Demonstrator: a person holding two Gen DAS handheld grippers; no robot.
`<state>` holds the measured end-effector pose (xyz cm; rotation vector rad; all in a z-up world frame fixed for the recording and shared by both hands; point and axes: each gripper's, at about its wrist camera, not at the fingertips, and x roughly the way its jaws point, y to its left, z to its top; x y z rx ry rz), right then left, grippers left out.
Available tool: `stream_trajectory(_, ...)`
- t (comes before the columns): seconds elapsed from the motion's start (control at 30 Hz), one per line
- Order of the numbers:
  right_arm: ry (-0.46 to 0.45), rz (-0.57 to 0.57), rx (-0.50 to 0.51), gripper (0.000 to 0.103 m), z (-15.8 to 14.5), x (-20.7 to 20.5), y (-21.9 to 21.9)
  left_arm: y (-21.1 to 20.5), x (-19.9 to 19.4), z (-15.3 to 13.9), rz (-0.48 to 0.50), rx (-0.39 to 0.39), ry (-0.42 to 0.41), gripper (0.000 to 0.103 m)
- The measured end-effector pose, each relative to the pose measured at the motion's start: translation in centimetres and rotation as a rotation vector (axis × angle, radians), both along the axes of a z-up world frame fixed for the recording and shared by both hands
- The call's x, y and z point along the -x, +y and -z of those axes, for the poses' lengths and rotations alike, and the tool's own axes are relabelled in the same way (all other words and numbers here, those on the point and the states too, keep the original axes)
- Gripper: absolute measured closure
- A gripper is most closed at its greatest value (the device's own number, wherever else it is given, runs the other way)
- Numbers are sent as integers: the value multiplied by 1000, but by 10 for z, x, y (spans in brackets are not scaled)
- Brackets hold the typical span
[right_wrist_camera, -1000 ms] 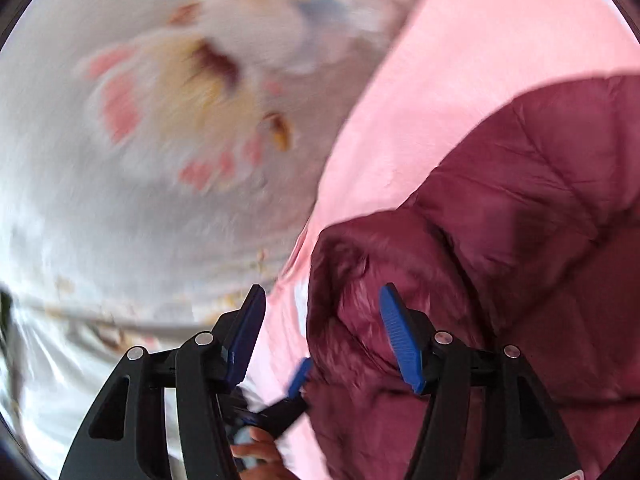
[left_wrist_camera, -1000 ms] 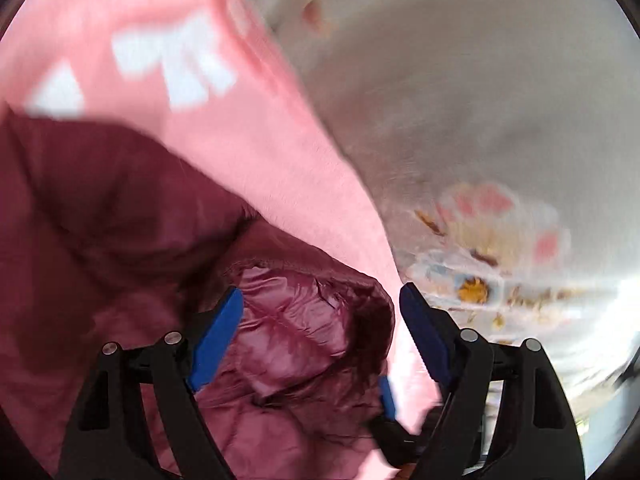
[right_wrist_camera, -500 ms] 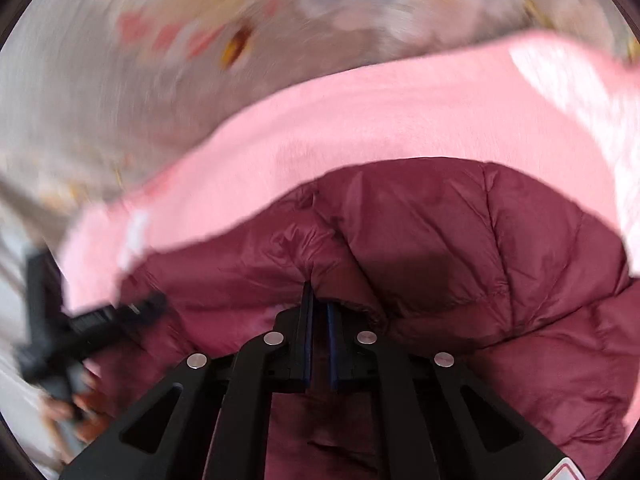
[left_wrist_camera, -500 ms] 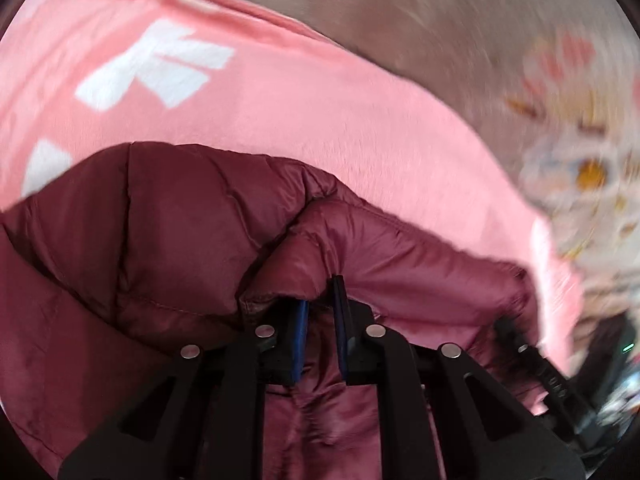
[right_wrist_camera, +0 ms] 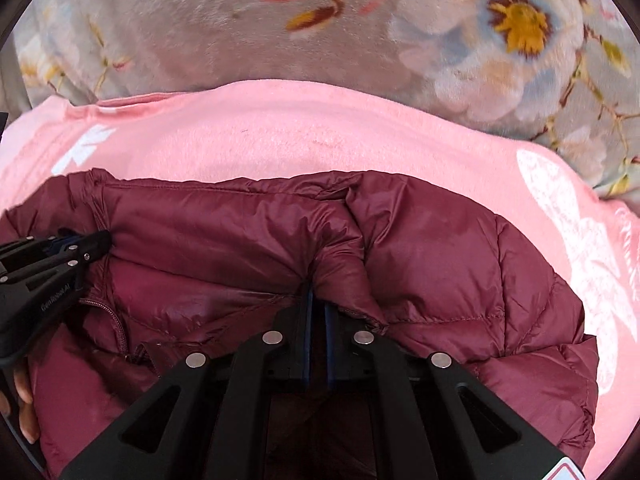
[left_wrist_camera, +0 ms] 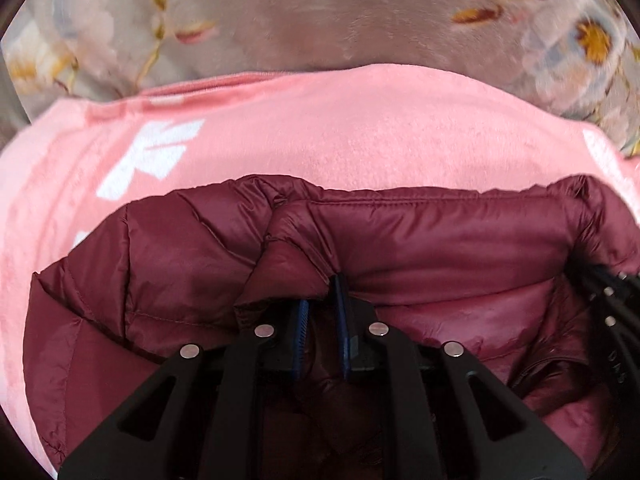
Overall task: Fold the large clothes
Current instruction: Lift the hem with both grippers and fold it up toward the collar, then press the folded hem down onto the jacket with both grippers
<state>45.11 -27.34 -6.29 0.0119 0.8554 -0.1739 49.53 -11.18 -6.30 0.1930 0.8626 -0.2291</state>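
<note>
In right view only: zipper (right_wrist_camera: 120, 322); jacket (right_wrist_camera: 440, 272) clamped.

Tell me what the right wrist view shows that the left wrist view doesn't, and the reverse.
Only the right wrist view: the right gripper from behind, shut on the jacket; the person's fingers at the lower left edge; a zipper; a large flower with a yellow centre on the blanket.

Only the left wrist view: the left gripper from behind, shut on the jacket's edge.

Both: the maroon jacket lying on a pink cloth with white marks, the floral blanket behind, and the other gripper at the frame's side.
</note>
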Motion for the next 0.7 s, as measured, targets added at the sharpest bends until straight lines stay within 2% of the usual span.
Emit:
stream_trajectory(0.23,-6,-2,-16,101,1,-1,-4,-1,3,0,-1,-41,-26,90)
stream_trajectory(0.7,-10,-2,-43,101,1,0,-5,0,3,1,-3,-34,-29,90)
